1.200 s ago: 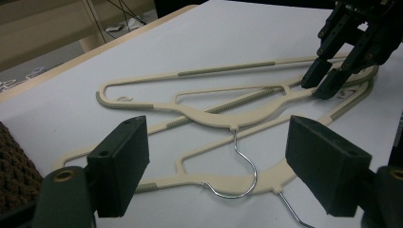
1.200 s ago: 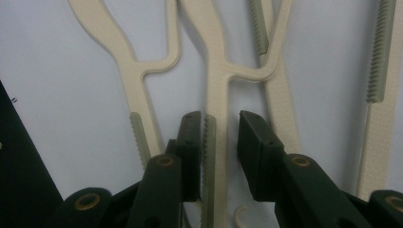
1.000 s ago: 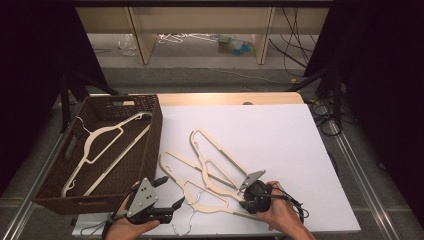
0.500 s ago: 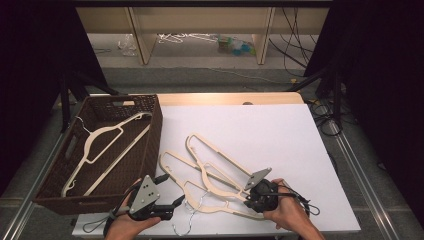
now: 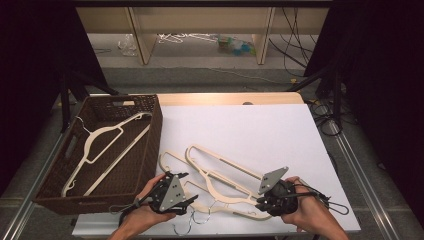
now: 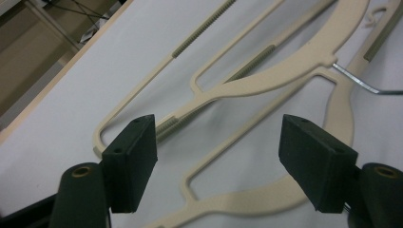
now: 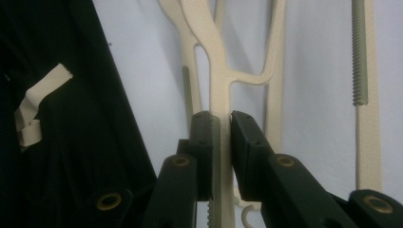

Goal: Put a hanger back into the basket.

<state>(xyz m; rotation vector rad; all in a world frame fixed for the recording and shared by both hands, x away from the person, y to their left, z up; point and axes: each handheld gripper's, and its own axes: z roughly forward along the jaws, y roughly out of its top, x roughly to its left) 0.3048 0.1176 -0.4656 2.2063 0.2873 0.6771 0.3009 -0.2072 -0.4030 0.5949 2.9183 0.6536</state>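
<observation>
Near table edge, right tool [image 5: 263, 202] clamps hanger [image 5: 225, 186]; left tool [image 5: 186, 197] open.

Two cream plastic hangers overlap on the white table top in the lower middle of the high view, just right of a brown wicker basket. The upper hanger [image 5: 220, 175] slants from upper left to lower right, its lower-right end raised off the surface; in the right gripper view its narrow bar [image 7: 221, 109] stands upright at centre frame, pinched between two black pads. The lower hanger [image 5: 200, 197] lies flat beneath it, its wire hook [image 5: 200, 217] pointing toward the bottom edge.
</observation>
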